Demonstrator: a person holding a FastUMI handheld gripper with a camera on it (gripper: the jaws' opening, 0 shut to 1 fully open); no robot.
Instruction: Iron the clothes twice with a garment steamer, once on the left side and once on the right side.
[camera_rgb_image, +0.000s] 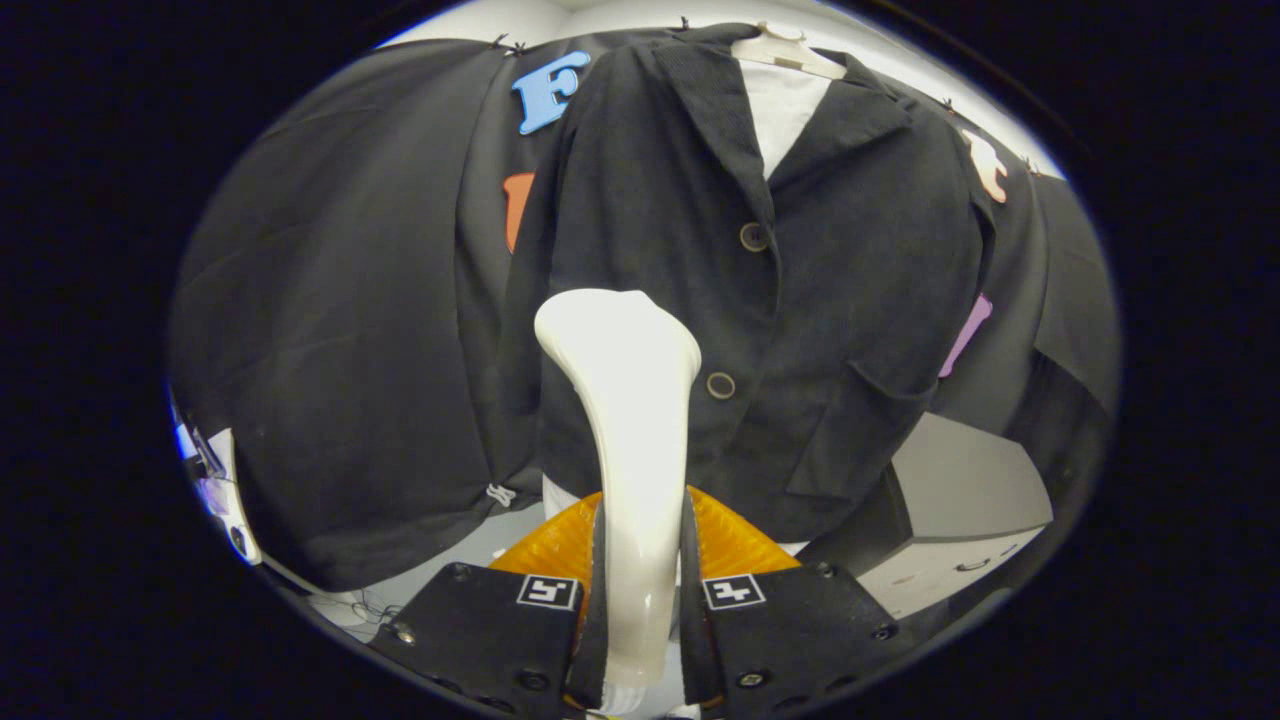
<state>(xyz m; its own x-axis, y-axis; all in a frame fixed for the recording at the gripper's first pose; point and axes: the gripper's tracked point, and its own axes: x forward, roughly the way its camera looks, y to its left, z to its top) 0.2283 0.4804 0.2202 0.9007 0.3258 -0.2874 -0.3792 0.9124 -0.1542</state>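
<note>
While my gripper (640, 600) clamps the white steamer handle (630, 450) between both fingers, its head sits beside the hanging black jacket's (830, 260) lower button; I'd glide slowly, head flat on cloth.

One fisheye camera, riding on the claw (640, 600). It looks forward along the two fingers (500, 630), which show low and near. Steamer (625, 420) handle sits pressed between both fingers and rises up the middle, head flaring just beyond the fingertips. Camera faces the jacket (760, 300) nearly square on and tips a little upward: hanger (785, 50) at the far top, hem and an orange part (725, 540) down by the fingers. Close range; the jacket front takes most of the width. Booth wall (350, 300) bends away left and right. A grey cabinet (960, 520) sits low on the right.
</note>
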